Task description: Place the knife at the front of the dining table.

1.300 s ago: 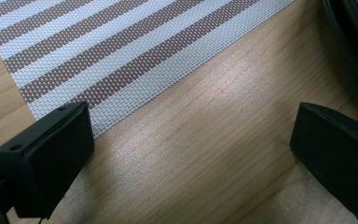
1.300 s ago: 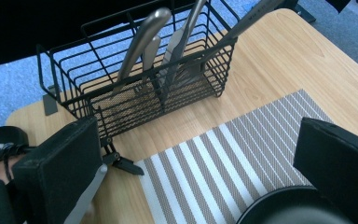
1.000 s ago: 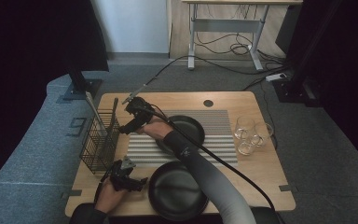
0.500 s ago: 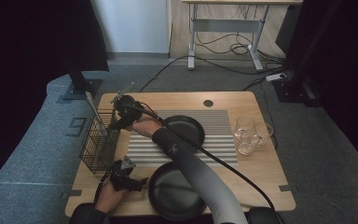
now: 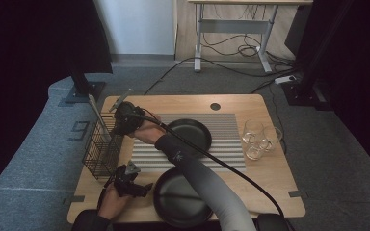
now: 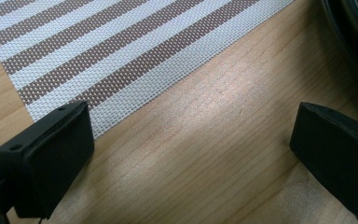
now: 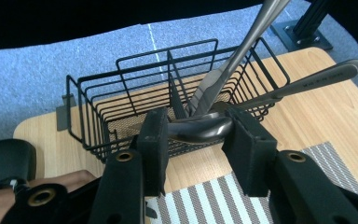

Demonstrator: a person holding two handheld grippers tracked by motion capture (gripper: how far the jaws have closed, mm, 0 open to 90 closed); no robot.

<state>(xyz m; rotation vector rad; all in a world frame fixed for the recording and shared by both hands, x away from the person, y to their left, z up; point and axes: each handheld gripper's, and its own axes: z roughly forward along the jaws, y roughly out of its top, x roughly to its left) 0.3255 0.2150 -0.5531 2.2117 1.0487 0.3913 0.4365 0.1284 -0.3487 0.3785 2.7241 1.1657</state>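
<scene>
Since half a second ago, the right gripper (image 5: 123, 117) has shifted a little further over the wire basket (image 5: 101, 151), while the left gripper (image 5: 134, 182) rests where it was near the table's front edge.

At the far left of the high view, the black wire basket stands on the wooden table (image 5: 270, 168), at its left edge. The right gripper view looks into the basket (image 7: 168, 100): a divider splits it into compartments, and a metal utensil (image 7: 223, 77) leans upright inside, its handle rising out past the rim. The right gripper (image 7: 196, 135) holds a spoon (image 7: 200, 128) by its bowl, jaws pressed against both sides, just above the basket's near rim; the spoon's handle (image 7: 317, 79) runs off to the right.

Further right in the high view lie a striped placemat (image 5: 221, 144), a black plate (image 5: 189, 134) on it, a second black plate (image 5: 180, 197) at the front edge, and two glasses (image 5: 259, 139) near the right side.

The left gripper view shows its jaws spread wide and empty over bare wood, with the placemat's corner (image 6: 121, 51) beyond.
</scene>
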